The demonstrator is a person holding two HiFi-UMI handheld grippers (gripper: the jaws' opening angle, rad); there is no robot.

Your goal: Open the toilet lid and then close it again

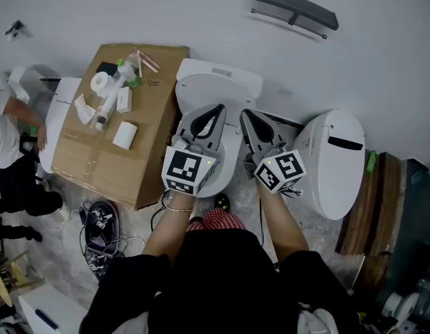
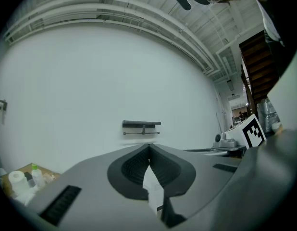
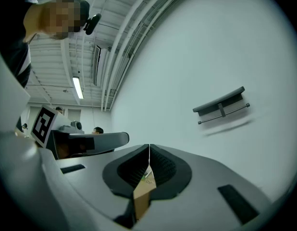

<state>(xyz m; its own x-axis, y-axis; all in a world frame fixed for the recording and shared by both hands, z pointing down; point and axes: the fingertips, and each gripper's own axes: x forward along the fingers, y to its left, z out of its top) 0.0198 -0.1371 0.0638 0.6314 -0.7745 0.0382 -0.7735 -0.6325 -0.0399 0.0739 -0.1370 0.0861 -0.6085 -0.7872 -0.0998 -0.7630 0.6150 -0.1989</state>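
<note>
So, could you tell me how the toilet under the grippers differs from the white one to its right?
The middle toilet has the left gripper and right gripper over it, jaws together; the right toilet has nothing above it. The middle toilet shows a squarish back part at the wall; the right toilet is a smooth oval with a dark slot. Both are white.
</note>
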